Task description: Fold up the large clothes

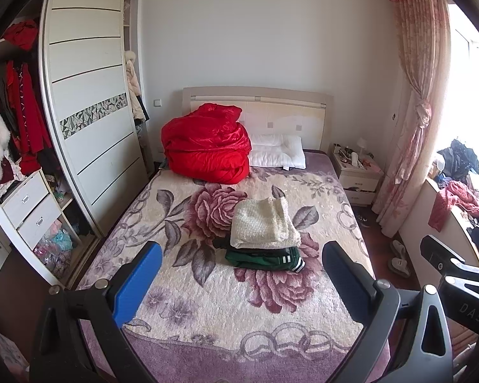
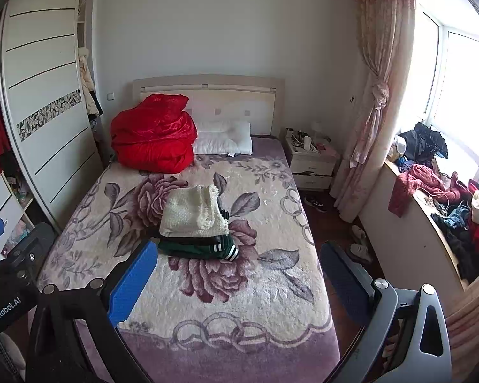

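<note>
I have both tongs released and carrying nothing: the left gripper and the right gripper each hang above the foot edge of the bed, jaws spread wide. In the left view the right gripper's body shows at the right edge, so the 2 sit side by side.

Largest first. The bed fills both views under a floral blanket. A red quilt is heaped at the head-left corner, with a white pillow touching its right side along the head edge.

Next comes the task's own thing: a stack of folded clothes, around the middle of the bed, well short of the head edge. A cream knit lies on top of a dark green garment with white stripes. There may be a thin dark layer between them; I cannot tell.

The stack lies straight ahead of both grippers, beyond the fingertips and apart from them. Its long axis looks to run from left edge to right edge. It sits nearly centred between the left gripper's fingers, and left of centre for the right, so I judge the left hand marginally nearer.
</note>
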